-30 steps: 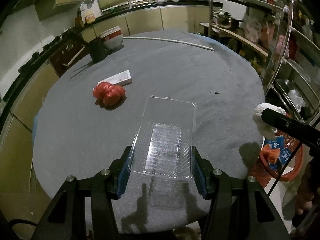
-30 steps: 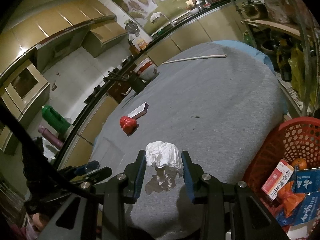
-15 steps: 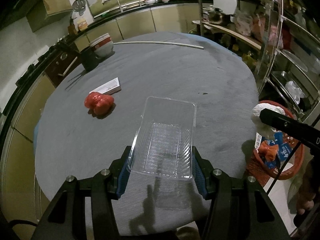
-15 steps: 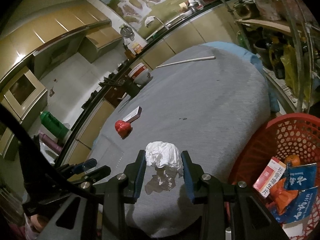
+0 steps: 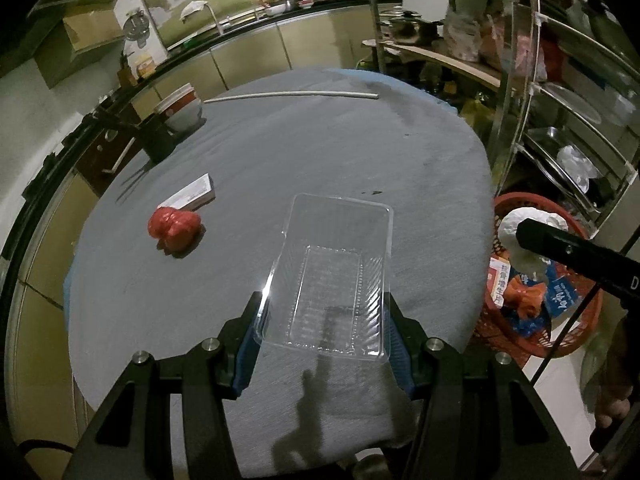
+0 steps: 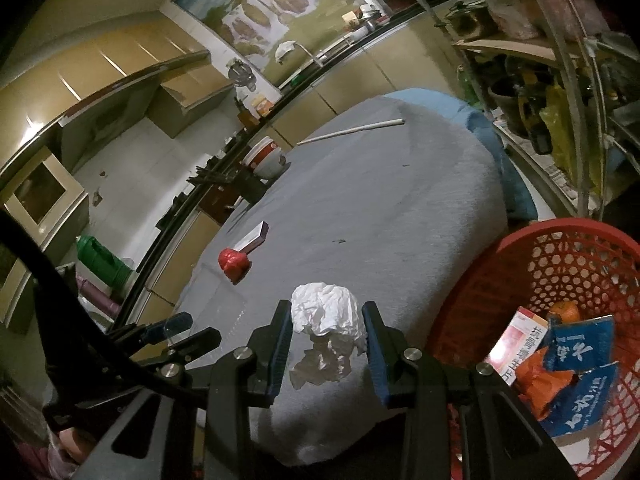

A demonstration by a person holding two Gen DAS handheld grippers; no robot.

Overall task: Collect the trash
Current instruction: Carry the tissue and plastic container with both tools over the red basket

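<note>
A: Left gripper (image 5: 322, 330), jaws partway apart, blue pads pressed on both long sides of a clear plastic tray (image 5: 330, 276). Tray held above the grey table (image 5: 280, 152), open side up, nothing in it.

B: Right gripper (image 6: 326, 334)?

A: Jaws narrow, clamped on a crumpled white tissue (image 6: 328, 314); a loose tail of it hangs below the pads. From the left wrist view the wad sits over the red basket (image 5: 520, 204), off the table's right edge.

B: Basket contents?

A: Seen from the right wrist: red-and-white carton (image 6: 516, 338), blue wrappers (image 6: 580, 344), an orange wrapper (image 6: 542, 380), something round and orange at the back. Red basket (image 6: 560, 248) stands low, just beside the table edge.

B: Left on the table?

A: Red crumpled bag (image 5: 174, 228), touching or just beside a small flat box (image 5: 190, 196). Long white stick (image 5: 292, 95) at the far side. Stacked bowls (image 5: 180, 106) at far left edge, dark holder beside them. A few dark specks mid-table.

B: Person?

A: Fingers only, lower right corner of the left wrist view.
</note>
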